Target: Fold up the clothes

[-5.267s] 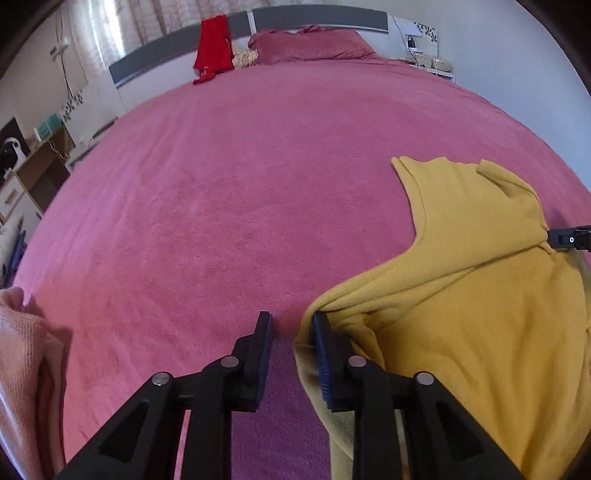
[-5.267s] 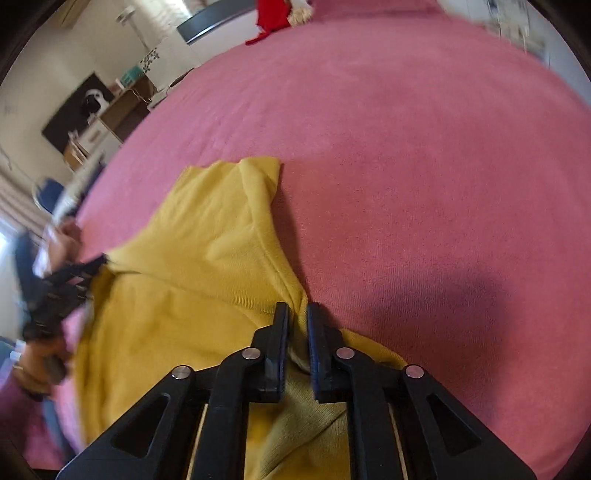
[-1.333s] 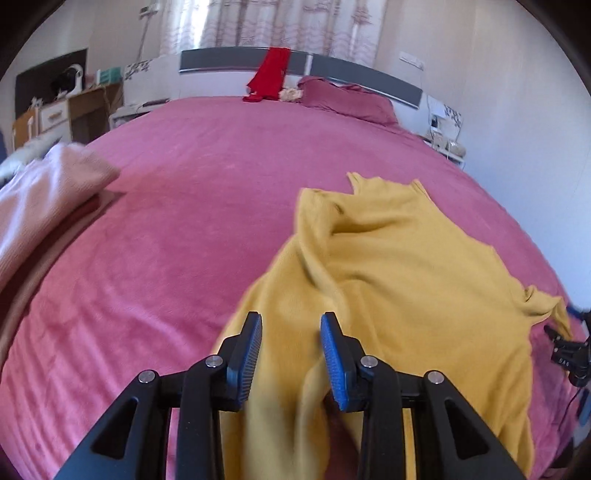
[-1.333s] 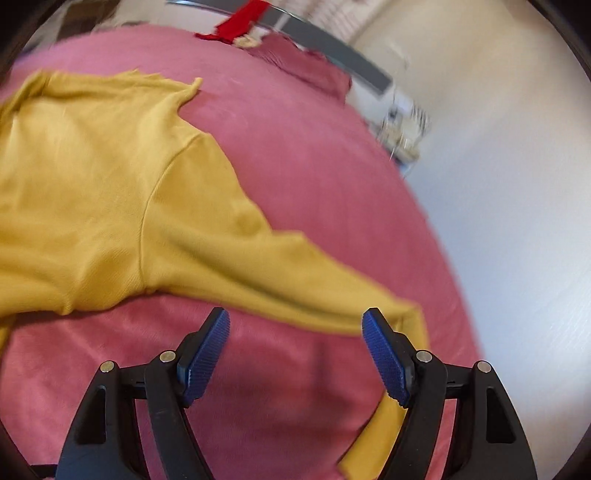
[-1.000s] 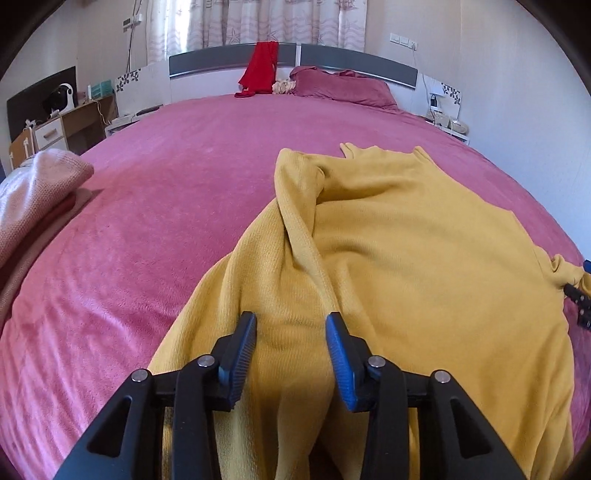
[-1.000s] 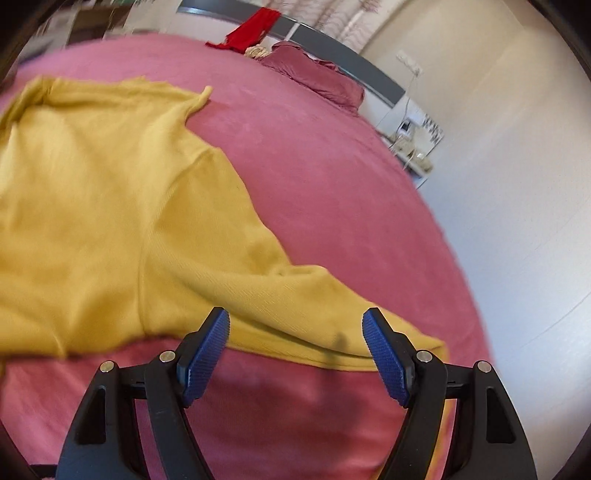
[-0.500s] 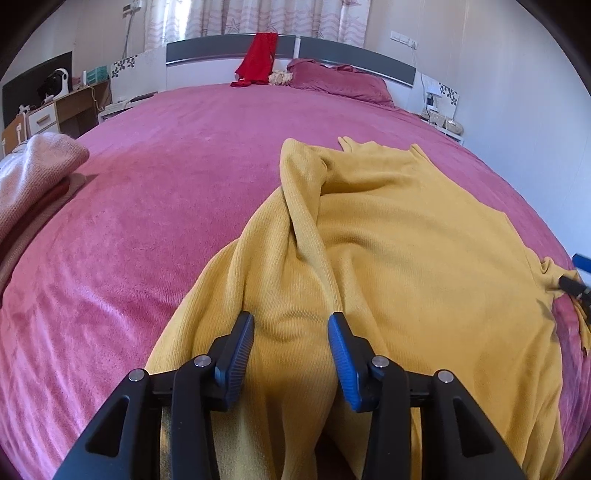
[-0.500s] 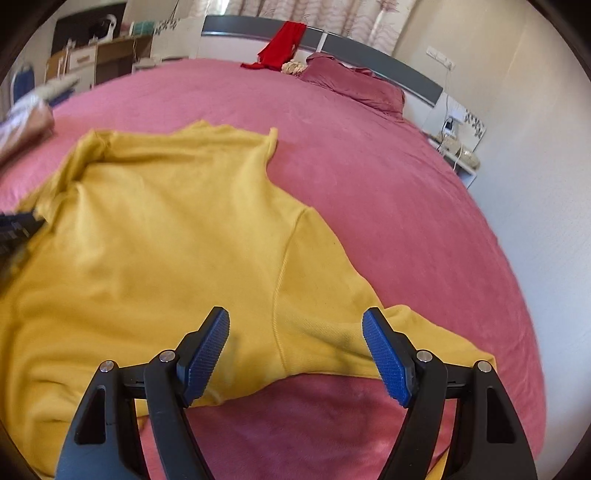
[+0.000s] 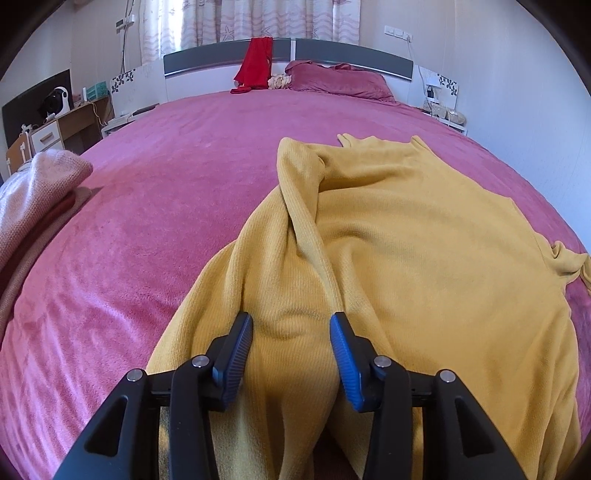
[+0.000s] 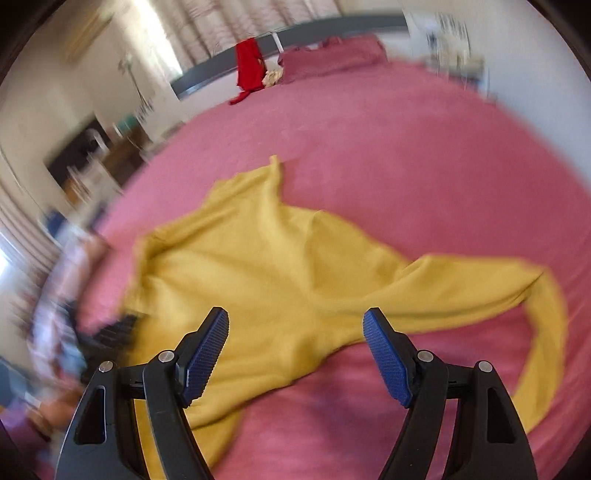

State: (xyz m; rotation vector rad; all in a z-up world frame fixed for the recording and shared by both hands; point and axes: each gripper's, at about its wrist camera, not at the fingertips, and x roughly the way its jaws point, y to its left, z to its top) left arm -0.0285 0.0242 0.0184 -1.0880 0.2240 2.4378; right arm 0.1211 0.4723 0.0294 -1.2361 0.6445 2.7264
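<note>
Mustard-yellow ribbed knit sweater [image 9: 424, 236] spread on the pink plush bedspread [image 9: 155, 177], toward its right edge, collar facing the headboard, ready for folding. Left gripper [image 9: 291, 345] released, jaws straddling a bunched ridge; left sleeve twisted over the body. Right gripper [image 10: 295, 350] released, above the trailing right sleeve [image 10: 491, 284].

Left wrist view: low, close over the yellow sweater [image 9: 424, 258], facing the headboard [image 9: 354, 55]; right wrist view: higher, farther back, blurred, angled toward the same headboard [image 10: 295, 33]; shared: sweater, pink bedspread [image 9: 155, 184], red garment [image 9: 256, 62].
</note>
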